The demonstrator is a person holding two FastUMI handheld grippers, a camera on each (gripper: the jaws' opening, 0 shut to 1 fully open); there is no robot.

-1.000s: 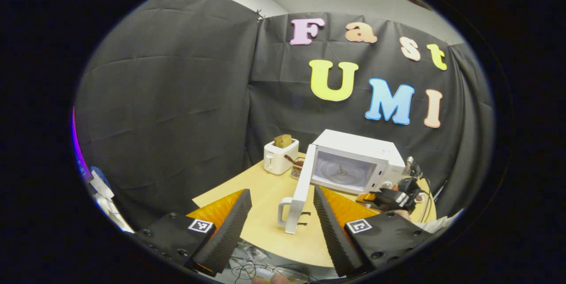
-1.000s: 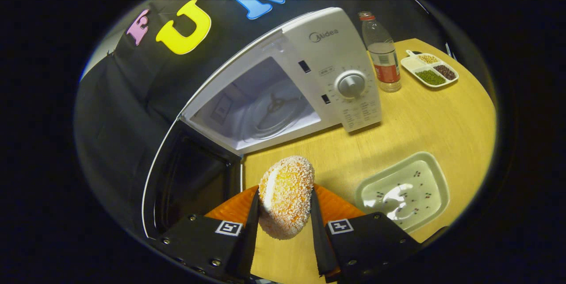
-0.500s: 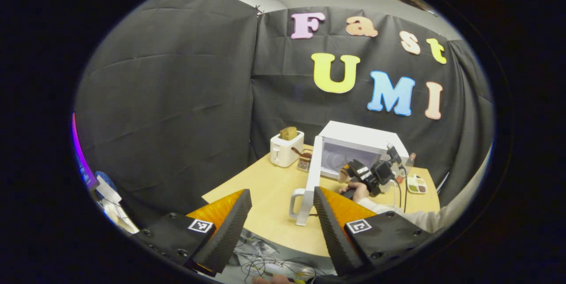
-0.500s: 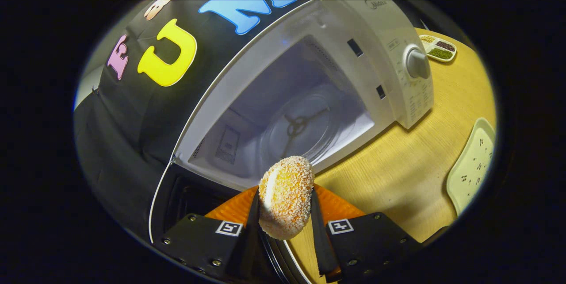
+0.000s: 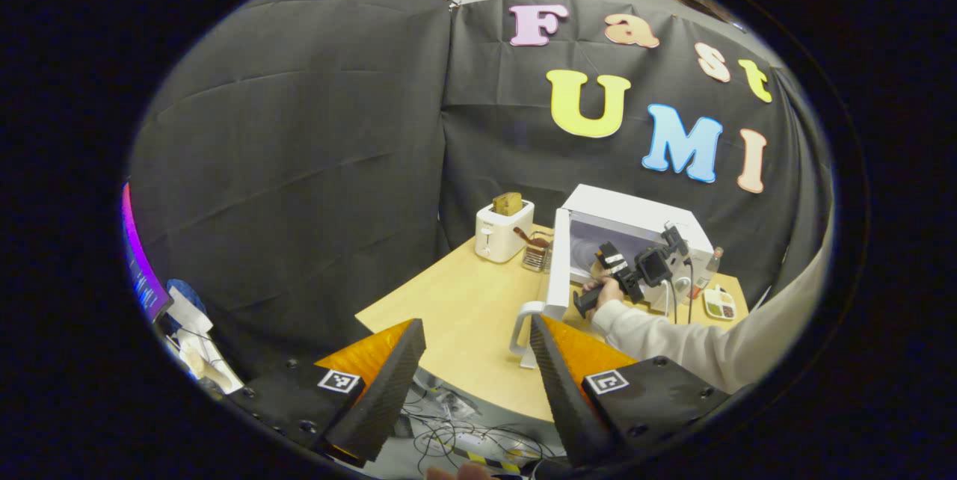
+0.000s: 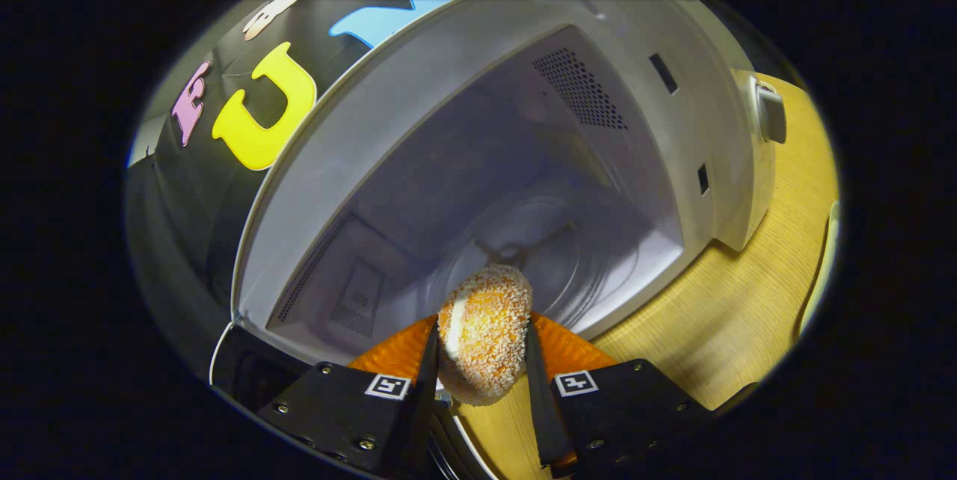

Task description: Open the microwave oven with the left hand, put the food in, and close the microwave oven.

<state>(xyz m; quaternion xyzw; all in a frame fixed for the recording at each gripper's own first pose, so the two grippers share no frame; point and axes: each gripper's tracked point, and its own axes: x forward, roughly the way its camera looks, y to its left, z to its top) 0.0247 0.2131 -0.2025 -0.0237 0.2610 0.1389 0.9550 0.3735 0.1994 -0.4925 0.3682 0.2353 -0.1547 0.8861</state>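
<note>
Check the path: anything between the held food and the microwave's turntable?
Nothing visible. The right gripper holds the crumbed food at the mouth of the microwave; the door is swung wide, and the turntable ahead looks bare.

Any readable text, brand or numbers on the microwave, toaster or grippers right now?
None readable.
Microwave: no legible print on the parts in view.
Toaster: too small to tell.
Left gripper and right gripper, which holds the crumbed bun: square coded markers only, no words.
</note>
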